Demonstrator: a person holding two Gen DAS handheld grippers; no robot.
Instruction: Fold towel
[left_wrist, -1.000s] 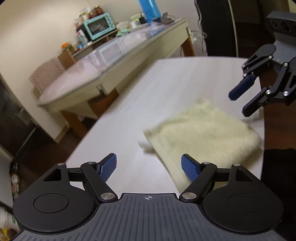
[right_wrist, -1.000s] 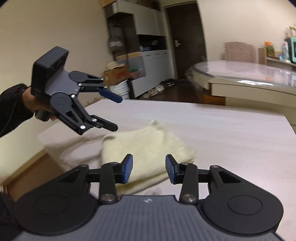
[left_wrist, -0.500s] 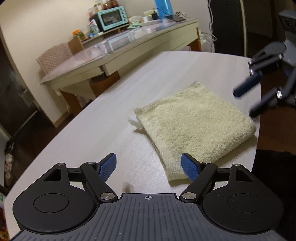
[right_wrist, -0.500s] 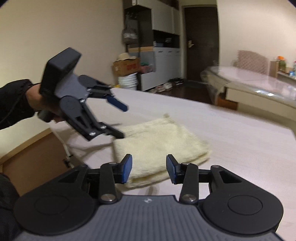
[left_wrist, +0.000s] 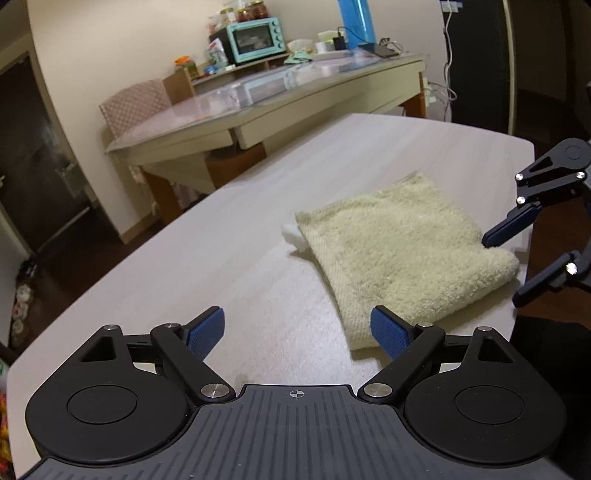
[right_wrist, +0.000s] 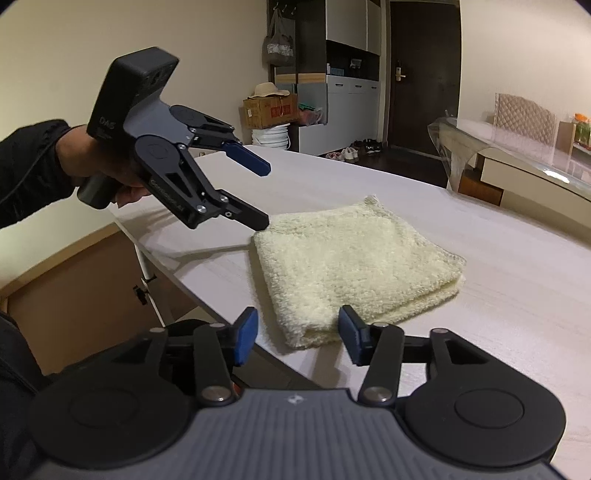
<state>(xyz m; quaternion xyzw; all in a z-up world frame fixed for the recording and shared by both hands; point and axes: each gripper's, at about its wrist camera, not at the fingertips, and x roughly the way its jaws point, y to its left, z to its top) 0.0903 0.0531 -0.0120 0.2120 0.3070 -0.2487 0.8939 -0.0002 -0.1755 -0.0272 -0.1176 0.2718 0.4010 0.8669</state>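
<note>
On the pale table, a folded cream towel is flanked by two released grippers.
The towel lies flat near the table's edge, folded into a thick square. The left gripper is held by a hand over one corner, its jaws spread with nothing pressed between them, having just been opening. The right gripper is set at the near corner; its jaws have likewise just been opening and grasp nothing.

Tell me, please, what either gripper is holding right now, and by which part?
Nothing is held. The left gripper and right gripper have just been opening; both stand open, clear of the folded towel.
</note>
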